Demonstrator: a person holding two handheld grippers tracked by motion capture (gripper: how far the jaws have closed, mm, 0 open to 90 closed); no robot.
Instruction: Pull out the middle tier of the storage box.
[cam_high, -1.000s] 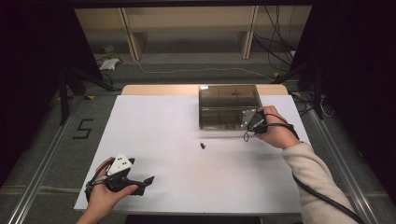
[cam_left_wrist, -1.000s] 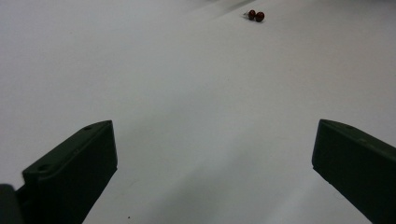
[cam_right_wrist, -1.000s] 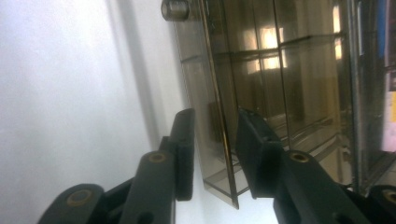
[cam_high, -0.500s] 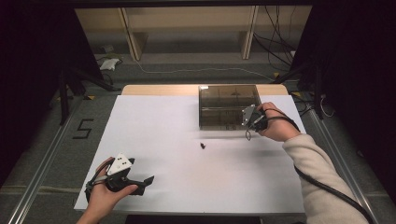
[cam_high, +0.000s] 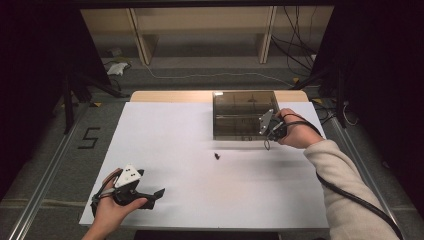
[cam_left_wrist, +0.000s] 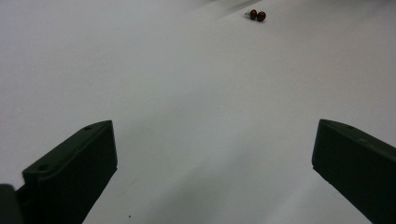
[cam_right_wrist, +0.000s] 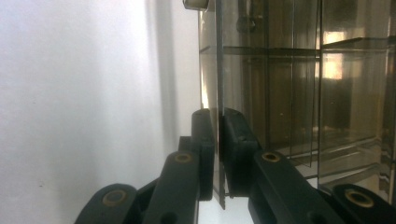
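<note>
A smoky transparent box with inner dividers stands at the back right of the white table. My right gripper is at its right front edge. In the right gripper view the jaws have just been closing and now pinch a thin tinted panel of the box between the pads; my right gripper is shut on it. My left gripper rests at the front left, open, with nothing between its jaws. A small pair of dark red beads lies mid-table.
White paper covers the table, with a wooden strip along its far edge. Metal rails run along both sides on the floor. Shelving and cables stand beyond the table.
The right hand has shifted only slightly at the box's right front edge. The left hand and the beads have kept still.
</note>
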